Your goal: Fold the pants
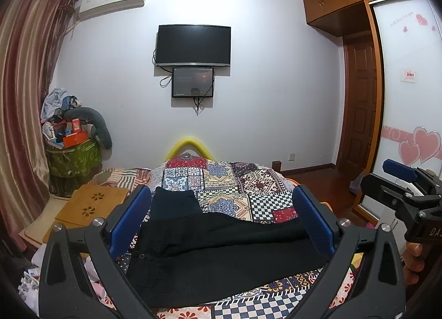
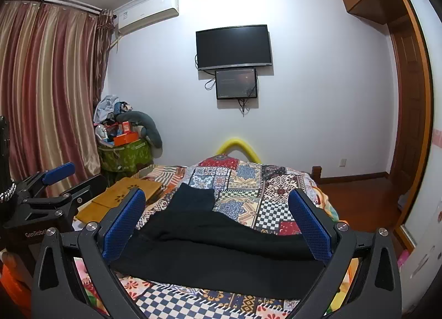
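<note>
Black pants (image 1: 221, 258) lie flat across the patchwork bedspread (image 1: 248, 180). In the left wrist view the waist with its button is at the left and the legs run right. My left gripper (image 1: 221, 194) hovers open just above them, nothing between its blue pads. My right gripper (image 2: 216, 194) is likewise open over the same pants (image 2: 221, 252). Behind the pants lies a smaller dark folded garment (image 1: 176, 203) (image 2: 193, 197). Each gripper shows at the edge of the other's view, as a blue pad (image 1: 397, 171) at the right and a blue pad (image 2: 59, 172) at the left.
A wooden lap desk (image 1: 94, 205) lies on the bed's left side. Behind it stands a green basket (image 1: 74, 158) piled with clutter, beside striped curtains. A television (image 1: 193, 45) hangs on the far wall. A wardrobe (image 1: 408, 97) and wooden floor are to the right.
</note>
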### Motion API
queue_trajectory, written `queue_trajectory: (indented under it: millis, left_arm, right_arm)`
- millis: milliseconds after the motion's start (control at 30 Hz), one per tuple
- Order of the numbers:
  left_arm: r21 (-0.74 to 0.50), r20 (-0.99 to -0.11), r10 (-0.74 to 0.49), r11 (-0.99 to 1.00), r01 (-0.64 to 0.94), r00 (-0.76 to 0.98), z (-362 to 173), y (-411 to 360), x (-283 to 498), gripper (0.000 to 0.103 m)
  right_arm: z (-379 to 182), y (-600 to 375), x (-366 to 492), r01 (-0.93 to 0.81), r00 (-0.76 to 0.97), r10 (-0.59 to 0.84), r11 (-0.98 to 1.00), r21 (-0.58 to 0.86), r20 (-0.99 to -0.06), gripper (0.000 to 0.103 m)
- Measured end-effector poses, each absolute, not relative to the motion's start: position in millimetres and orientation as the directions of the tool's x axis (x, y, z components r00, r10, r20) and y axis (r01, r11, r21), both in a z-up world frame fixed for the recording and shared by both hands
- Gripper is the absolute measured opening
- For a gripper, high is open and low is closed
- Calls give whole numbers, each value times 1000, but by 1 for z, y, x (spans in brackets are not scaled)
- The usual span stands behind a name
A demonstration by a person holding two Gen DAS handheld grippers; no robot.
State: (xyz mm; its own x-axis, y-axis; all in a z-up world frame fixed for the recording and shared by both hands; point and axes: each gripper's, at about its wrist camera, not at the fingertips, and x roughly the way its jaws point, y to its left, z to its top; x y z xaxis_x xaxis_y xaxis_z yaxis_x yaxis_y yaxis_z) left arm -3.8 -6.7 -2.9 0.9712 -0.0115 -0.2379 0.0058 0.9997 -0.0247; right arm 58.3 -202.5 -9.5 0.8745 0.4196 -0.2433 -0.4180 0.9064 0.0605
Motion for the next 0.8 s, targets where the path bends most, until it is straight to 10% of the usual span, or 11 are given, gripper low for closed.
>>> queue_trajectory:
  millis: [800]
  left_arm:
    - [-36,-232,-11,999,3,973,-5,-2,-4,103]
  right_arm:
    - [-7,-198,55,-418,877,419,907,60,-236,103]
